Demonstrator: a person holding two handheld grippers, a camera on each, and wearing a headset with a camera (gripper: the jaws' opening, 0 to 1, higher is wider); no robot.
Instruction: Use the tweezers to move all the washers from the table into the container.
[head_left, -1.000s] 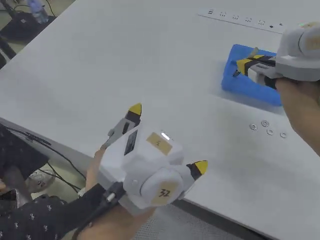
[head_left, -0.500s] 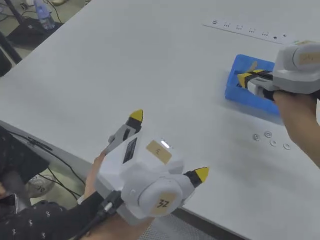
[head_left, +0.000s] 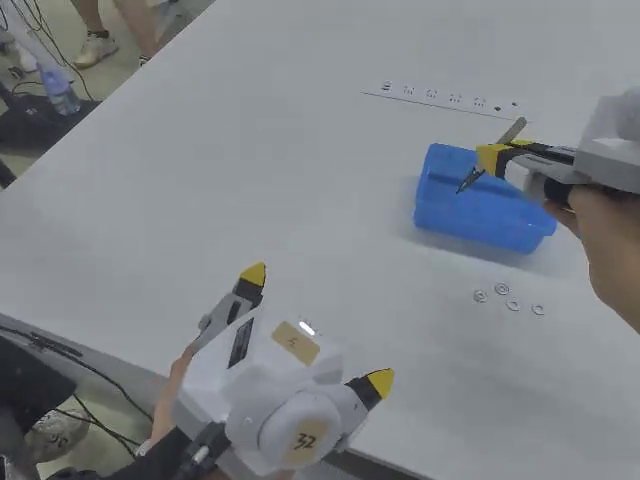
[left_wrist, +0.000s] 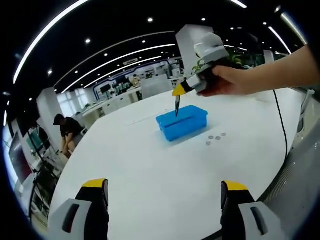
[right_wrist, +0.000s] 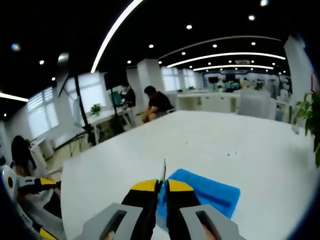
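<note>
My right gripper (head_left: 492, 157) pinches the slim metal tweezers (head_left: 468, 180), their tips over the blue plastic container (head_left: 500, 225). Four small metal washers (head_left: 502, 289) lie on the white table (head_left: 250, 150) at 5 o'clock from those tips, just beside the container. My left gripper (head_left: 315, 328) gapes wide at 7 o'clock.

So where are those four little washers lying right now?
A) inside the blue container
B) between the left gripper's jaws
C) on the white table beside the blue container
C: the four washers lie on the white table, just outside the blue container, on its near side.
</note>
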